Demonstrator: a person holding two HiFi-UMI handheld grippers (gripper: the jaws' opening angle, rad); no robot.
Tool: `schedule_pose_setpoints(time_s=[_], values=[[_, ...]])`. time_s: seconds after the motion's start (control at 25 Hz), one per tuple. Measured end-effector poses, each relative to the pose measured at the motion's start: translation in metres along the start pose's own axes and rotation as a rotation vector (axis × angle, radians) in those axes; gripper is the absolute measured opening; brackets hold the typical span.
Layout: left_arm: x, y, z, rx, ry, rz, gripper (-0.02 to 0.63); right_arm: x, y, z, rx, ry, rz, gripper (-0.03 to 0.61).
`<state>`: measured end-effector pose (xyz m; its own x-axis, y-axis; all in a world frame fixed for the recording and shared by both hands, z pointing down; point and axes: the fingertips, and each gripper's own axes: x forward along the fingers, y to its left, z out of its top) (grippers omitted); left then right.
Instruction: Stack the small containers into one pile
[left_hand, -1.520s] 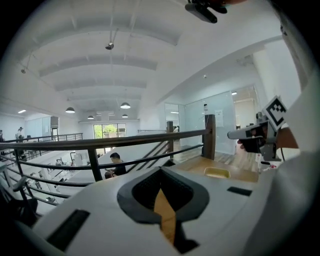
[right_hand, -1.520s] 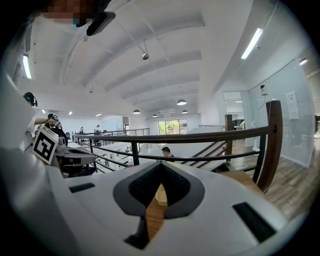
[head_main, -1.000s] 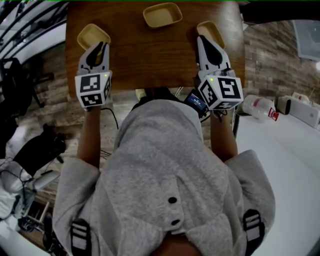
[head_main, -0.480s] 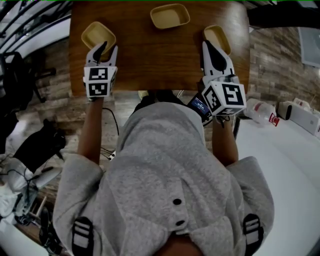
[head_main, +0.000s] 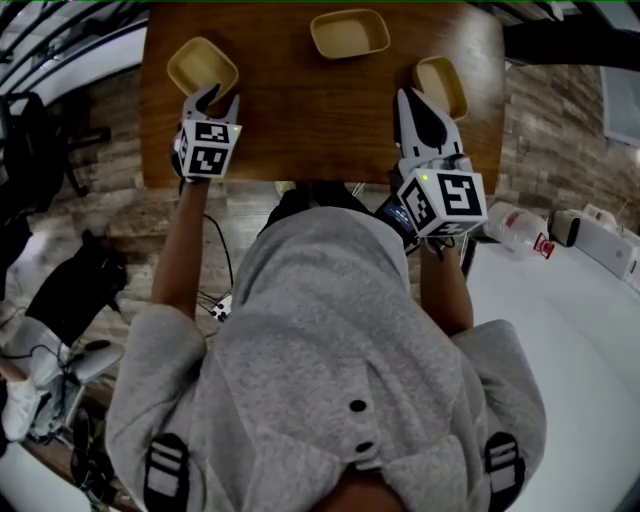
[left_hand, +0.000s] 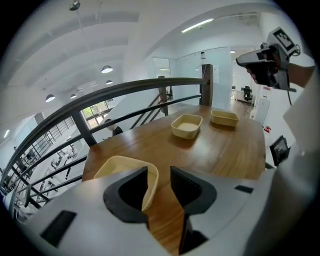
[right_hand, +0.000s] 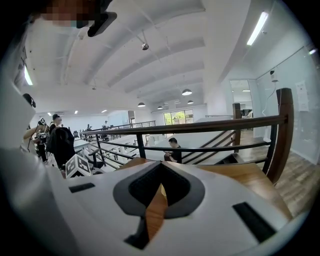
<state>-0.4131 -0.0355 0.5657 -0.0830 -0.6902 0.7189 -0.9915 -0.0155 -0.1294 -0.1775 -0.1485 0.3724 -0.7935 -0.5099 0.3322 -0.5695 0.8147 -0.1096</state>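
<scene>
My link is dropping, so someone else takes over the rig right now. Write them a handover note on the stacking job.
Left gripper: open, its jaws have just been opening. They straddle the near wall of the left container without pinching it.
Right gripper: shut and empty, with its tips next to the right container.
Things: three small containers sit apart on the table. The middle container is at the far edge.
Done: nothing is stacked.
Left: probably grip the left container first, then nest all three into one pile.
</scene>
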Motion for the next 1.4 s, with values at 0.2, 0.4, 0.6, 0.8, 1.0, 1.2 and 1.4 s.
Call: schedule_pose_setpoints(time_s=[0.2,0.4,0.6,0.8,1.0,1.2,1.4], values=[[0.022,0.007,-0.021,0.018,0.069,-0.007,0.137,0.009,0.015,-0.005,-0.010,0.024,0.028,0.011],[0.048,0.018,-0.036,0.039,0.122,-0.023,0.135,0.025,0.027,-0.004,-0.027,0.044,0.058,0.011],[0.052,0.012,-0.046,0.033,0.165,-0.022,0.132,0.017,0.024,-0.006,-0.032,0.044,0.062,0.011],[0.055,0.012,-0.047,0.032,0.172,-0.014,0.104,0.015,0.019,-0.008,-0.029,0.050,0.055,0.011],[0.062,0.020,-0.048,0.056,0.174,0.007,0.054,0.018,0.016,-0.005,-0.026,0.048,0.046,0.011],[0.061,0.017,-0.049,0.068,0.182,-0.002,0.032,0.013,0.012,-0.005,-0.027,0.046,0.040,0.011],[0.065,0.024,-0.050,0.086,0.186,0.004,0.031,0.019,0.009,-0.005,-0.024,0.039,0.029,0.011]])
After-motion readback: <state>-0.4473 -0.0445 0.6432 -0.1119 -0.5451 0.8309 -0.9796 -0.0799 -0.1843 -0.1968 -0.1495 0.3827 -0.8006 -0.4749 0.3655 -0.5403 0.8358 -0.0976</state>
